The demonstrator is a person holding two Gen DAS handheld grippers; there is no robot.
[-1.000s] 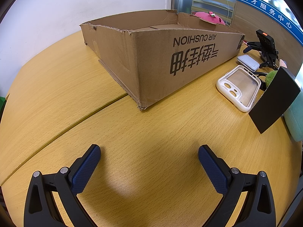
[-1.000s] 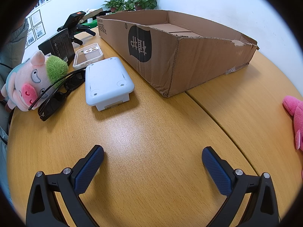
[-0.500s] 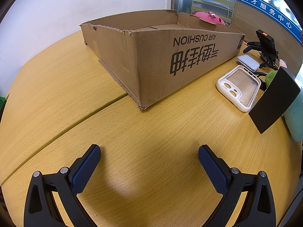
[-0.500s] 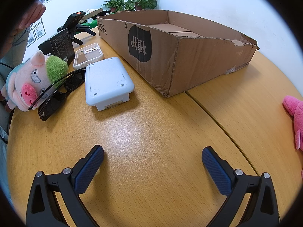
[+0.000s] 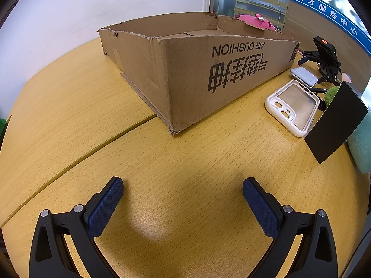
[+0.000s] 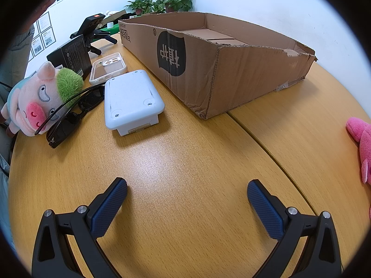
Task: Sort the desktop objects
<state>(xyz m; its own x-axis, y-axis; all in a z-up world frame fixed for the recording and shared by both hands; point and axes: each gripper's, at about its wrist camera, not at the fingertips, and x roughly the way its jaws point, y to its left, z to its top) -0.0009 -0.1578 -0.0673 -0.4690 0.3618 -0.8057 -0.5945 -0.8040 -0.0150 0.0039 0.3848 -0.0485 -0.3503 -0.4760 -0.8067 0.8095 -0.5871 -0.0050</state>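
A low, open cardboard box (image 5: 199,74) (image 6: 215,69) lies on the round wooden table. In the right wrist view, a white plastic box (image 6: 131,102), black sunglasses (image 6: 74,113), a pig plush (image 6: 34,97), a white phone case (image 6: 107,68) and a black carton (image 6: 71,54) sit left of the cardboard box. The left wrist view shows the phone case (image 5: 293,106) and the black carton (image 5: 336,120) at its right. My left gripper (image 5: 183,185) hovers open over bare table. Open too, my right gripper (image 6: 186,187) holds nothing.
A black phone on a small tripod (image 6: 92,29) (image 5: 324,53) stands beyond the loose items. A pink plush (image 6: 360,143) lies at the table's right edge and shows behind the box (image 5: 257,20). A person's hand (image 6: 43,5) is at the upper left. Potted plants (image 6: 162,0) stand by the wall.
Both grippers have stayed still and open. In the right wrist view a person's hand has come into sight at the upper left.
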